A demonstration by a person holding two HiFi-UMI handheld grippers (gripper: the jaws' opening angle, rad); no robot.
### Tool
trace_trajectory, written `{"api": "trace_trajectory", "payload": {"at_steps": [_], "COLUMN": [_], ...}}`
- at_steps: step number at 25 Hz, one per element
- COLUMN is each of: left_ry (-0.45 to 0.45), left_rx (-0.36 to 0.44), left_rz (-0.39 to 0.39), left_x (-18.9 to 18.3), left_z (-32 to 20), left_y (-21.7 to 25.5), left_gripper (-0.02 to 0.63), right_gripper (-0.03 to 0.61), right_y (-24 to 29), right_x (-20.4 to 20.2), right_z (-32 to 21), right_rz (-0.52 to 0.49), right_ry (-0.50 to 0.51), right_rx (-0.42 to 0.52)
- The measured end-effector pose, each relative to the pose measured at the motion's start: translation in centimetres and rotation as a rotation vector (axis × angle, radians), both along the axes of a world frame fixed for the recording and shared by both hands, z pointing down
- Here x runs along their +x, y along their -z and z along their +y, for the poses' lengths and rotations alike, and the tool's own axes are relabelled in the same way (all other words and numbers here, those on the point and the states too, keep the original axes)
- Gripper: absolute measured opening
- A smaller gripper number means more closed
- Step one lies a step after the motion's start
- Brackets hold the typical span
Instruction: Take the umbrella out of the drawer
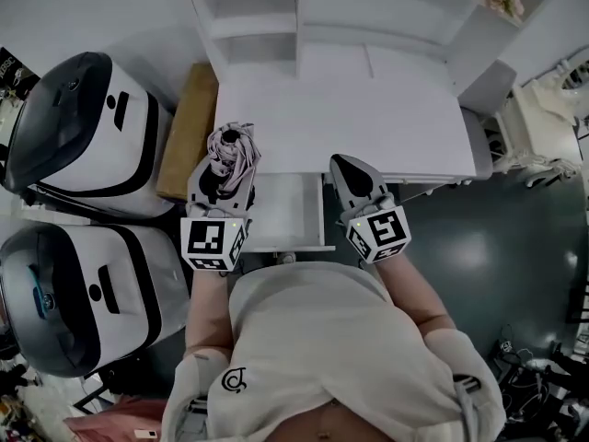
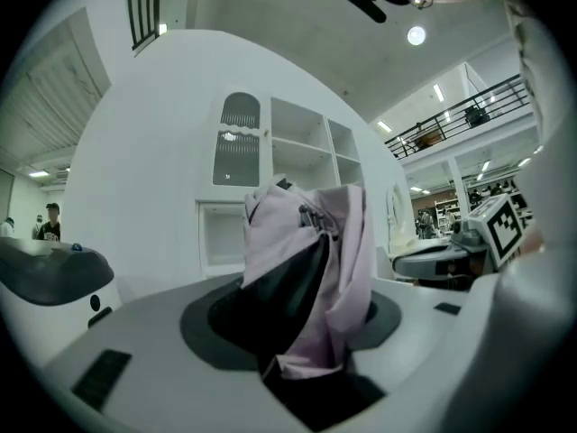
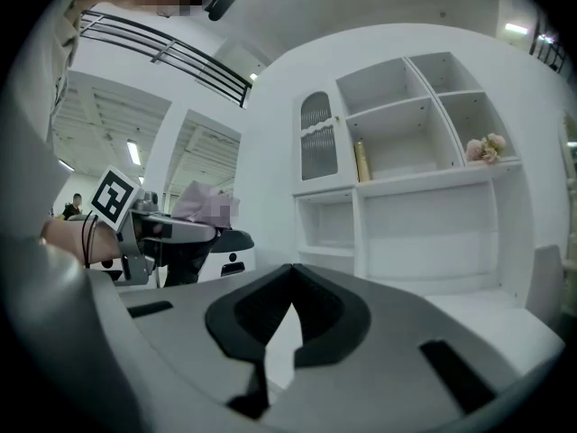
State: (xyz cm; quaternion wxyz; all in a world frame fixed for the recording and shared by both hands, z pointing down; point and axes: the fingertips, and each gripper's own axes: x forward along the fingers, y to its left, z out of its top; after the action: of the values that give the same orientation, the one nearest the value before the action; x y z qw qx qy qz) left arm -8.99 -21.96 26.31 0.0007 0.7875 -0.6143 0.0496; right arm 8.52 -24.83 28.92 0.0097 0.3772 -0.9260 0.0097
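Observation:
A folded pink umbrella [image 1: 234, 147] with dark trim stands bunched between the jaws of my left gripper [image 1: 228, 166], which is shut on it. It is held up over the left edge of the open white drawer [image 1: 293, 212]. In the left gripper view the umbrella [image 2: 311, 260] fills the gap of the left gripper [image 2: 305, 325], pink cloth over a dark fold. My right gripper [image 1: 342, 162] hovers over the drawer's right edge, its tips together and nothing in them. The right gripper [image 3: 290, 271] shows shut in its own view.
The drawer hangs under a white desk [image 1: 368, 109] with a white shelf unit [image 1: 322, 7] behind it. Two big white and black machines [image 1: 83, 127] [image 1: 74, 284] stand at the left, beside a tan board [image 1: 189, 122]. A white chair [image 1: 543, 127] is at the right.

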Motion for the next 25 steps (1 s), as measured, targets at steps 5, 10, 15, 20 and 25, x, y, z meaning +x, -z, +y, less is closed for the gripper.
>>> {"api": "trace_trajectory", "payload": {"at_steps": [5, 10, 15, 20, 25], "left_ry": [0.03, 0.035, 0.032, 0.026, 0.027], "left_rx": [0.03, 0.023, 0.013, 0.004, -0.005], "left_rz": [0.03, 0.028, 0.028, 0.027, 0.02], "left_x": [-1.2, -1.2, -1.0, -0.8, -0.7], "left_z": [0.2, 0.0, -0.2, -0.3, -0.4], "left_y": [1.4, 1.2, 1.0, 0.6, 0.4], "left_gripper": [0.224, 0.224, 0.224, 0.225, 0.225], "right_gripper": [0.005, 0.005, 0.005, 0.005, 0.005], "right_y": [0.9, 1.2, 0.9, 0.7, 0.6], "right_x": [-0.2, -0.2, -0.1, -0.2, -0.3], "right_z": [-0.4, -0.7, -0.7, -0.6, -0.3], "right_rz": [0.0, -0.001, 0.009, 0.017, 0.011], "right_ry": [-0.002, -0.014, -0.02, -0.029, -0.018], "right_rx": [0.018, 0.023, 0.016, 0.015, 0.012]}}
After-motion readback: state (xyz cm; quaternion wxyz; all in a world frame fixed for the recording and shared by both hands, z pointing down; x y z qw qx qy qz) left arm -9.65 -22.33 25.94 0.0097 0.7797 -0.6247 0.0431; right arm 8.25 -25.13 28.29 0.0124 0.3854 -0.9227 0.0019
